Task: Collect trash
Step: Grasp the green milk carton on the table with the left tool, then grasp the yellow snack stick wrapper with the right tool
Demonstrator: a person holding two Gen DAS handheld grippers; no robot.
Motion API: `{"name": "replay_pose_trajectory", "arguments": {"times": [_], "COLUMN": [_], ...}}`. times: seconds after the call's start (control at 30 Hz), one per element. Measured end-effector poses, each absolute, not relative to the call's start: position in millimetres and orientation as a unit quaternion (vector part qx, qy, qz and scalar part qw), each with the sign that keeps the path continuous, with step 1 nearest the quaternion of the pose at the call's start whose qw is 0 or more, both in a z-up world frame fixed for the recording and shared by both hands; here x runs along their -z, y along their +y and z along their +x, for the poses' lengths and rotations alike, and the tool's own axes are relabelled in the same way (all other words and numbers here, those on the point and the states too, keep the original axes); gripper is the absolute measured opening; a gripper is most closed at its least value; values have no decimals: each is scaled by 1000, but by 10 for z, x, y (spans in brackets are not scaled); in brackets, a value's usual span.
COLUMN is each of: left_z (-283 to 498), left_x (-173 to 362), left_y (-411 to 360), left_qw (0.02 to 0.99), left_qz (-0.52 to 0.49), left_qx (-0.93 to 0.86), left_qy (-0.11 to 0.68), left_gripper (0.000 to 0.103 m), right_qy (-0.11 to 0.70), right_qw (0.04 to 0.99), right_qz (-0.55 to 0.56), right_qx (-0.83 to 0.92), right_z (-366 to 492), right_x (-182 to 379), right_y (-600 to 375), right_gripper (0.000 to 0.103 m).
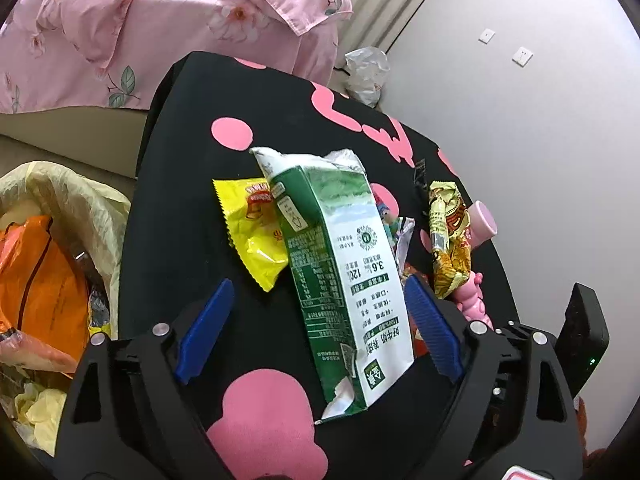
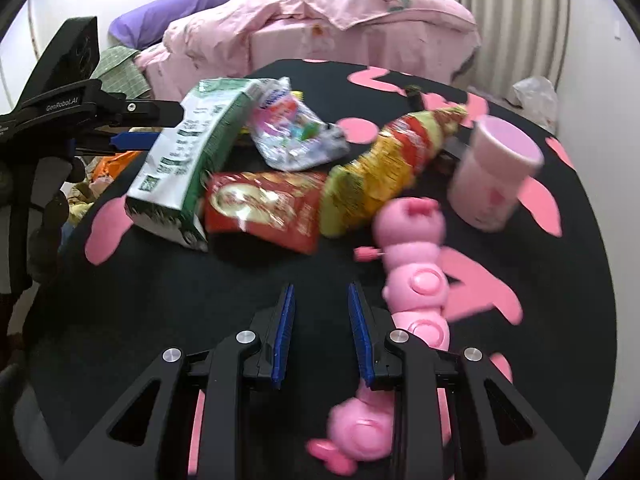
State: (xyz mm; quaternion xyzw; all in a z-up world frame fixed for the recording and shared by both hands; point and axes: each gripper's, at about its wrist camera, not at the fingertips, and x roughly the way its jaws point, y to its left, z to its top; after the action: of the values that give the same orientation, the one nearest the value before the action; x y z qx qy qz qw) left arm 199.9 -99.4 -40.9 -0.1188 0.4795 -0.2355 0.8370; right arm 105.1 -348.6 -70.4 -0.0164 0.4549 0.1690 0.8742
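Observation:
A green and white milk carton (image 1: 344, 264) lies tilted on the black table (image 1: 180, 200), resting on a yellow wrapper (image 1: 252, 224). My left gripper (image 1: 320, 280) is wide open around the carton's lower half; the right pad is close to it and the left pad stands well clear. In the right wrist view the carton (image 2: 188, 152) sits beside a red packet (image 2: 264, 208), a yellow-red snack bag (image 2: 384, 168) and a clear printed wrapper (image 2: 296, 136). My right gripper (image 2: 320, 287) hovers over bare cloth in front of them, its jaws narrow but apart, with nothing between.
A lined trash bin (image 1: 60, 240) holding orange packaging stands at the table's left edge. A pink cup (image 2: 492, 172) and a pink caterpillar toy (image 2: 412, 264) sit to the right of my right gripper. A bed with pink bedding (image 1: 160, 20) lies behind the table.

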Motion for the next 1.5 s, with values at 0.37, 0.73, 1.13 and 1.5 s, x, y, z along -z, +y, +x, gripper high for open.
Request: {"name": "replay_pose_trajectory", "arguments": {"times": [0.37, 0.73, 1.13, 1.5], "left_z": [1922, 1878, 2069, 2460], "left_x": [213, 210, 171, 323], "left_y": [-875, -772, -1223, -1624], "left_qw": [862, 855, 846, 836], "left_qz": [-134, -140, -65, 17], "left_qx": [221, 229, 212, 170], "left_qy": [436, 444, 484, 521], "left_gripper": [84, 84, 80, 65], "right_qy": [397, 419, 368, 343], "right_qw": [903, 895, 920, 929], "right_qz": [31, 88, 58, 82], "right_qx": [-163, -124, -125, -112], "right_z": [1081, 1915, 1263, 883], "right_x": [281, 453, 171, 145], "right_y": [-3743, -3702, -3786, -3954], "right_gripper": [58, 22, 18, 18]}}
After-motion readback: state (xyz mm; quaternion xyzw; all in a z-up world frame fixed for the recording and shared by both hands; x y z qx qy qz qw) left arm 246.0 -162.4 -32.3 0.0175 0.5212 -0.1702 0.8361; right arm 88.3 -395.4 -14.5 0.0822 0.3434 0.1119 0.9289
